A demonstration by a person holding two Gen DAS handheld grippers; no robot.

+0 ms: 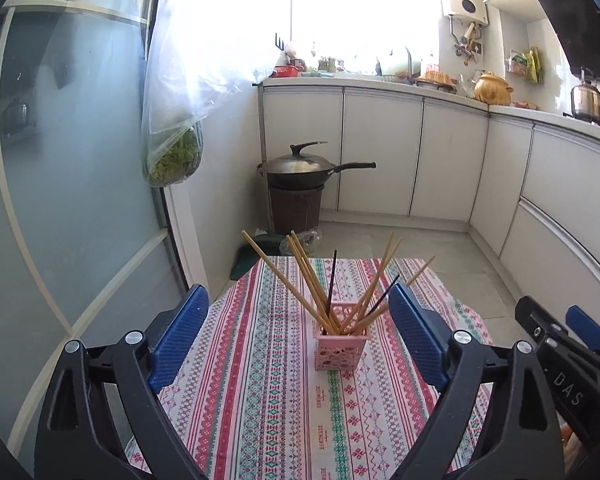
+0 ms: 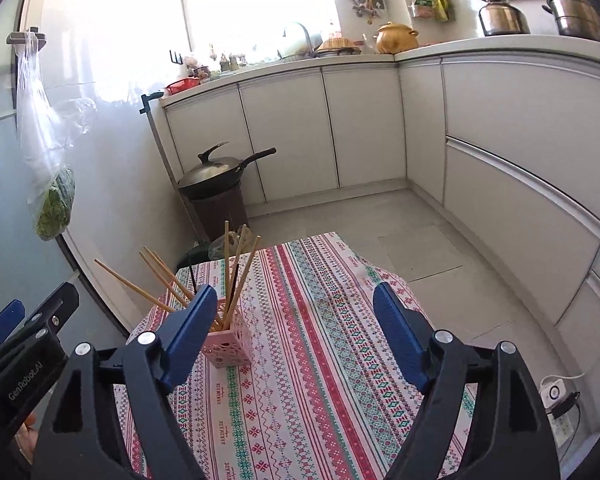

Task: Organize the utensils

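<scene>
Small kitchen, patterned tablecloth (image 1: 260,380): pink holder (image 1: 341,346) upright mid-table, chopsticks (image 1: 320,280) splayed inside; left gripper (image 1: 298,334) and right gripper (image 2: 292,332) both spread, empty; risk—a finger clipping the fanned sticks likely tips the light holder.

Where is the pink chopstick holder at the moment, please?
The pink chopstick holder stands upright on the striped tablecloth, centred ahead of the open left gripper; in the right wrist view it sits left.

My left claw (image 1: 298,336) has black forked linkage arms, silver round bolt heads and ribbed blue pads (image 1: 180,334). My right claw (image 2: 292,334) matches; white "GenRobot.AI" lettering marks the neighbouring black body.
</scene>
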